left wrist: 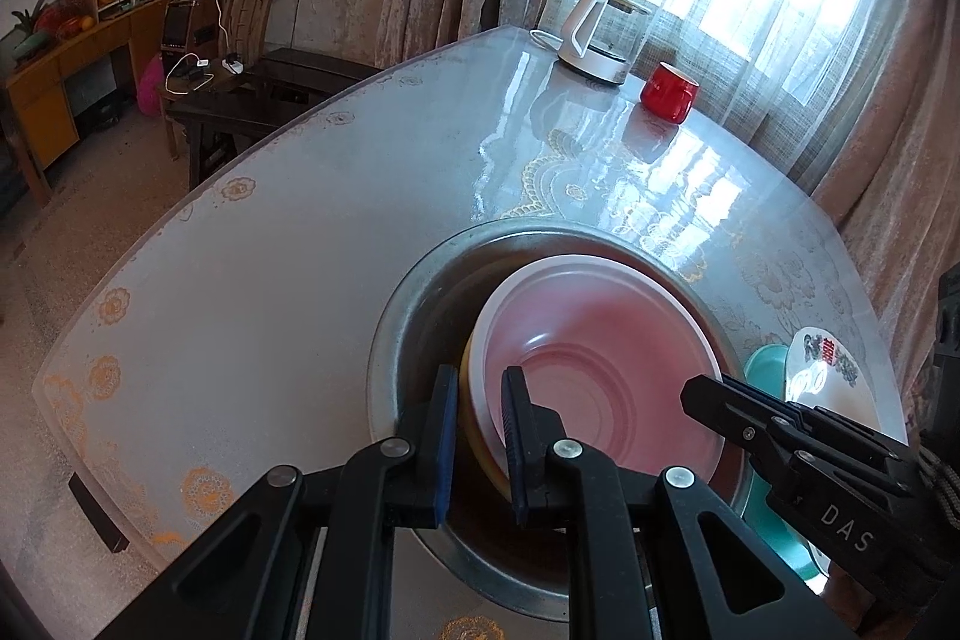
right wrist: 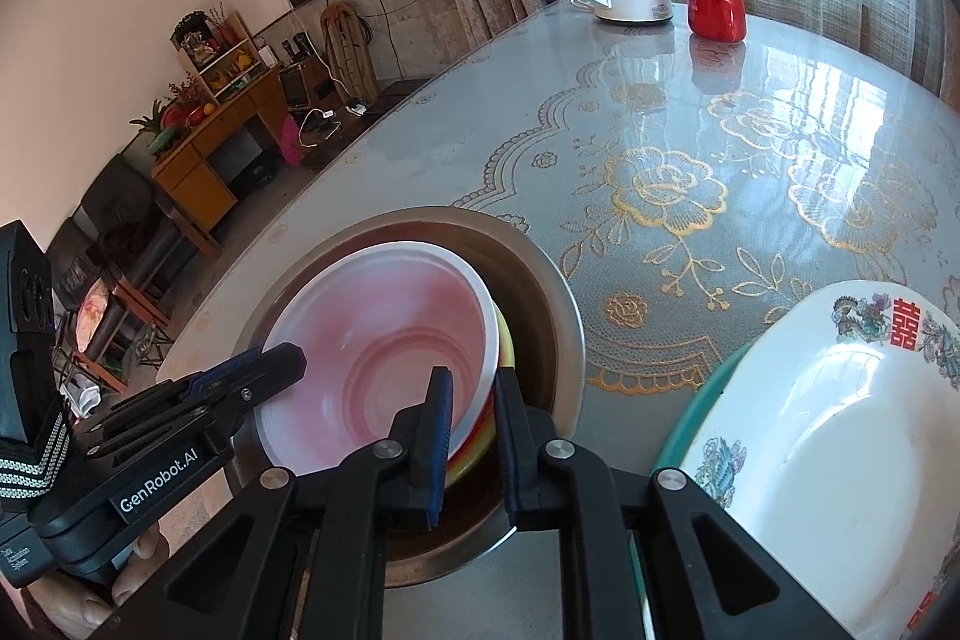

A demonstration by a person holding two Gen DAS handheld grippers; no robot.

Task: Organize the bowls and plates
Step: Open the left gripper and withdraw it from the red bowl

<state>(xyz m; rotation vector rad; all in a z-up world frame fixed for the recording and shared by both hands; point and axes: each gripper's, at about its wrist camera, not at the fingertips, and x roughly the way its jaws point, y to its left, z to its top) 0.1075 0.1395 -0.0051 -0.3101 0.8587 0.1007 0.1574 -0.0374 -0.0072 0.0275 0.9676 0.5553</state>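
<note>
We find the pink bowl (left wrist: 600, 376) nested on a yellow one, in the steel basin (left wrist: 408, 316) recessed in the worktop (left wrist: 252, 268). Left tongs (left wrist: 480, 436) and right tongs (right wrist: 471, 436) each grip opposite rims, bowl lying between them.

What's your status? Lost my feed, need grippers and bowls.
Left gripper and right gripper both shut on rims of stacked bowls. Stack sits in metal basin. Plate beside it, clear of grippers.
</note>
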